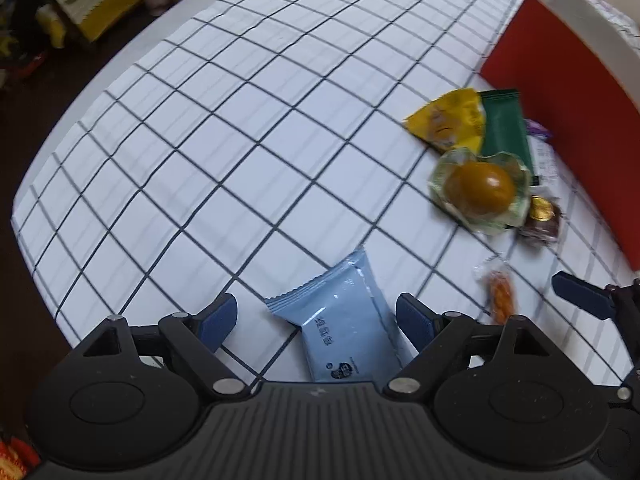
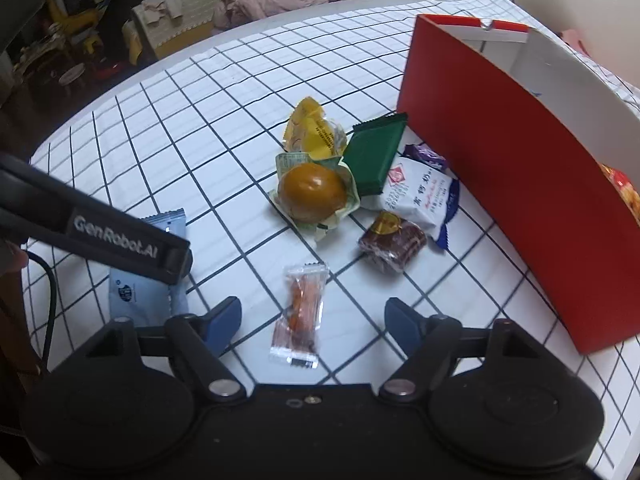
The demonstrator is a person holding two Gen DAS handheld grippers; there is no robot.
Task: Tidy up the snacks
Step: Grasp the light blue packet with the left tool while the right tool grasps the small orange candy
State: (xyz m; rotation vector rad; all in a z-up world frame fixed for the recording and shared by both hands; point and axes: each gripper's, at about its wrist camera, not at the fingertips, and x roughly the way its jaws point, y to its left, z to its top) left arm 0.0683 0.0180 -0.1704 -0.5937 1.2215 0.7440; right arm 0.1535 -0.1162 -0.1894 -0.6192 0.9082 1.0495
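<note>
Left gripper (image 1: 316, 320): jaws spread wide, nothing clamped. A pale blue snack packet (image 1: 344, 328) lies flat on the checked tablecloth (image 1: 240, 140) between the two fingers, touching neither pad.

Right gripper (image 2: 313, 322): jaws parted, gripping nothing. A clear-wrapped orange snack stick (image 2: 300, 316) lies on the cloth between the fingers, clear of both pads.

Ahead of the right jaws, clustered together:
- brown round bun in a clear green-edged wrapper (image 2: 314, 194);
- yellow packet (image 2: 314, 134), just beyond the bun;
- dark green packet (image 2: 374, 156), touching the bun's right side;
- white packet with red print (image 2: 420, 200), right of the green one;
- purple packet (image 2: 424, 157), partly hidden behind the white one;
- dark brown wrapped cake with a gold seal (image 2: 394, 244), nearest the jaws.

Red open box with white interior (image 2: 500, 168): standing to the right of the cluster, a red-orange packet (image 2: 622, 192) showing inside.
</note>
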